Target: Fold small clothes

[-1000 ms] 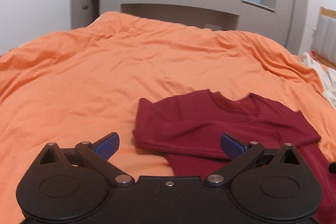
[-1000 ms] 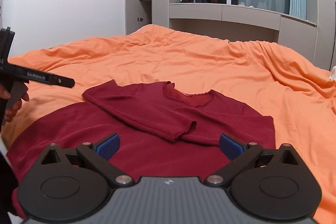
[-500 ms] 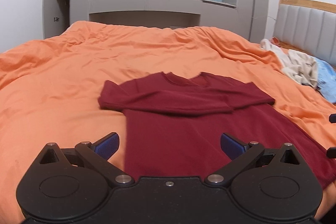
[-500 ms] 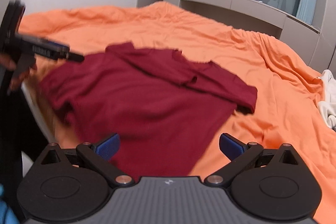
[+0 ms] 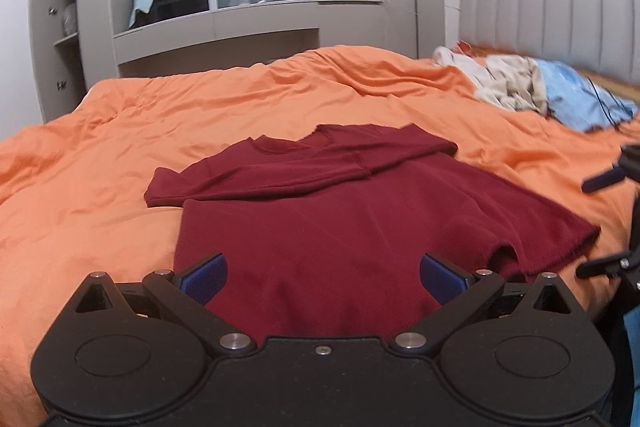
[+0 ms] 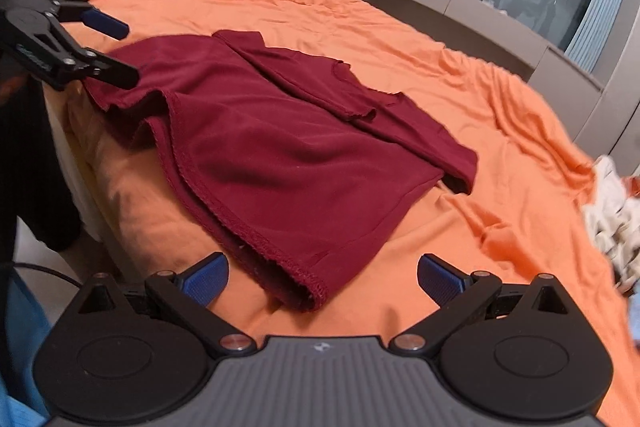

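Shirt (image 5: 328, 211) lies flat on the orange duvet (image 5: 120, 131) near the bed edge, sleeves folded across. Left gripper (image 5: 323, 277) and right gripper (image 6: 322, 277) hover over its hem, jaws released. Loose clothes (image 5: 516, 87) lie by the headboard (image 5: 560, 3).

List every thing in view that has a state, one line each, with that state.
maroon shirt: lying flat on the bed, both sleeves folded across the chest, bottom hem not yet folded up.
left gripper: open, holding nothing, above the shirt's lower part.
right gripper: open, holding nothing, just short of the hem corner.
orange duvet: spread over the bed, wrinkled.
pile of clothes: crumpled, unfolded, near the headboard.
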